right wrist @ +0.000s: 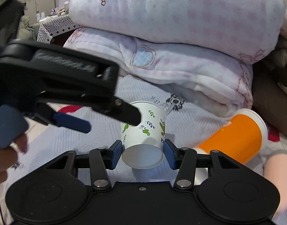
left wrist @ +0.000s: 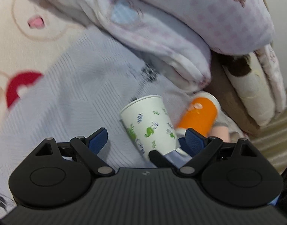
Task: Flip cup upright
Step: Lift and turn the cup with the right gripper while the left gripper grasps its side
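A white paper cup (right wrist: 143, 133) with green and blue leaf prints is held between my right gripper's blue pads (right wrist: 116, 154), base toward the camera, rim pointing away. My right gripper (right wrist: 142, 154) is shut on it near the base. In the left wrist view the same cup (left wrist: 149, 125) is tilted, rim up and to the left, with a right finger at its base. My left gripper (left wrist: 145, 138) is open, its blue pads on either side of the cup and apart from it. It also shows in the right wrist view (right wrist: 98, 121) above and left of the cup.
An orange cup (right wrist: 235, 140) lies on its side to the right, also in the left wrist view (left wrist: 198, 116). Folded pink-and-white blankets (right wrist: 181, 56) are stacked behind. The surface is a pale grey patterned bedsheet (right wrist: 190, 123).
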### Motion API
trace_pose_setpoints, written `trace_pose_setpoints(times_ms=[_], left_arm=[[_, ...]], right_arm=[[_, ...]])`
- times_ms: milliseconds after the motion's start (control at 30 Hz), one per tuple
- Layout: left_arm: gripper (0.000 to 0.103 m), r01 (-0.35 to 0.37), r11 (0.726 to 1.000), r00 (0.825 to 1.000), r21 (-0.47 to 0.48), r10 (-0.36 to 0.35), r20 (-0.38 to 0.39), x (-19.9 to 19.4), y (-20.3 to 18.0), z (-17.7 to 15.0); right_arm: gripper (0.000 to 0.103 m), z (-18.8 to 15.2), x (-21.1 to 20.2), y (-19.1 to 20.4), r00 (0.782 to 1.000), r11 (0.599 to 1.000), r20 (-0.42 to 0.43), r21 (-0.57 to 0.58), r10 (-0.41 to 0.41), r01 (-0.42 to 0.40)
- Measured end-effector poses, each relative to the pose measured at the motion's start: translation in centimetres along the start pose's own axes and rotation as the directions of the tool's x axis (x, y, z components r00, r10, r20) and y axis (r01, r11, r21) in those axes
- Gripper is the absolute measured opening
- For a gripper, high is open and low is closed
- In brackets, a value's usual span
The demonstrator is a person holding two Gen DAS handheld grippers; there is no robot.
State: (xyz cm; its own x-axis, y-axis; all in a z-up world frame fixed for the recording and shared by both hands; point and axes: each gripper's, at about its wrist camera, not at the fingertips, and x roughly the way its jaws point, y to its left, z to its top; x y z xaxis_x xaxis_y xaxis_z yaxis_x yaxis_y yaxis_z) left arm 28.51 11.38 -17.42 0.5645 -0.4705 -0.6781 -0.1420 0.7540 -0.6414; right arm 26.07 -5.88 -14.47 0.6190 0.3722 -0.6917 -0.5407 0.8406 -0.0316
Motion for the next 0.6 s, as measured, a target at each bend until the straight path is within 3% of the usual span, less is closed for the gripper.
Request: trace_pose_setpoints(times_ms=[100, 200, 333, 500, 600], left_arm=[[0.09, 0.07, 0.996, 0.995, -0.047, -0.073, -0.062, 0.5, -0.1, -1.1], [0.09, 0.069, 0.998, 0.993, -0.011, -0.07, -0.097, 0.7, -1.2, -2.3], [0.085, 0.11, 0.994, 0.981, 0.006, -0.108, -0.162, 0.8, -2.5, -4.1], [0.073, 0.126, 0.989, 0.971, 0.076, -0.107, -0.215, 1.1, -4.4, -6.2], [0.059, 0.119, 0.987, 0.966, 0.106, -0.09, -0.243, 1.9, -5.0, -7.0]], right_arm=[[0.054, -1.1, -1.8, 0.6, 1.0, 1.0, 0.003, -0.003, -0.01, 0.01], [0.054, -2.1, -3.2, 0.9, 0.999, 0.999, -0.006, -0.007, -0.046, 0.046], [0.054, -3.7, -5.0, -0.2, 0.997, 0.994, -0.058, 0.083, -0.06, 0.065], [0.053, -5.6, -7.3, -2.3, 0.995, 0.974, -0.093, 0.224, 0.042, -0.02], [0.05, -6.4, -7.7, -3.5, 0.99, 0.957, -0.114, 0.287, 0.085, -0.049]])
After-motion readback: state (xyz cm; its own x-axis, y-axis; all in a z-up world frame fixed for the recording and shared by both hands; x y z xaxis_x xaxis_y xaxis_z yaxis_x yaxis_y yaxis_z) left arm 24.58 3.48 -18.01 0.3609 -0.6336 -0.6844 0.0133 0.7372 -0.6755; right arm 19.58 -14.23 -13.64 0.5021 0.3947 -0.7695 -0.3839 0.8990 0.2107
